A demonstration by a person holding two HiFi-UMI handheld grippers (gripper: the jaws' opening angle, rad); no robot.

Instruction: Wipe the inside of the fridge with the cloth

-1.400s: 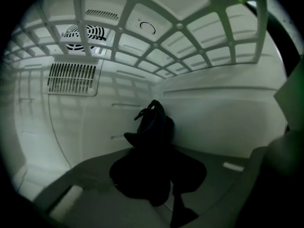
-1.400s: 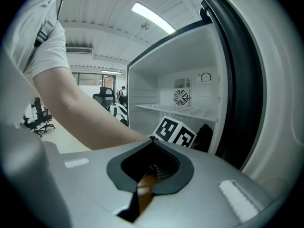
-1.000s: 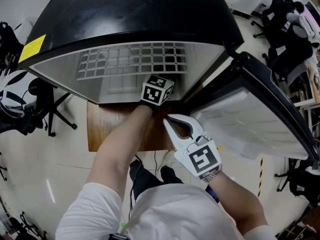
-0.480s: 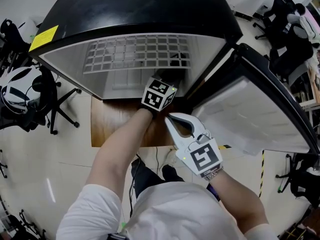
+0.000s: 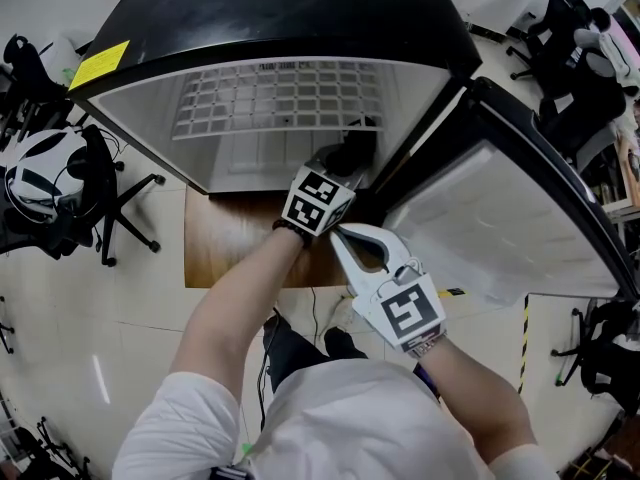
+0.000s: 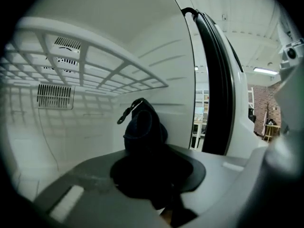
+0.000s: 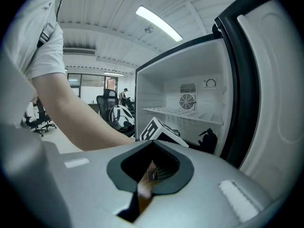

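Presently on record: one black-cased fridge (image 5: 280,18) with a white interior, its white-lined door (image 5: 500,218) swung open to the right.

- White wire grid shelf (image 5: 280,98): spans the upper part of the compartment.
- Left hand-held gripper (image 5: 340,168): reaches into the compartment at its right side, below the shelf, marker cube facing up. Its jaws are clenched on the dark bunched cloth (image 6: 142,129).
- Dark cloth: stands up out of the jaws in a rumpled lump with a small loop at the top. It sits close to the fridge's right inner wall, near the door opening; contact with the wall possibly exists but cannot be confirmed from these angles.
- Slatted vent grille (image 6: 54,95): set in the rear wall, to the left of the cloth.
- Right hand-held gripper (image 5: 342,236): held outside the fridge, just in front of its lower edge and beside the left wrist. Its jaws are pressed together with nothing between them.
- Yellow rectangular label (image 5: 100,65): stuck at the left corner of the fridge top.
- Brown wooden board (image 5: 230,238): lies on the floor under the fridge front.
- White and black helmet (image 5: 35,178): rests on a chair at far left.
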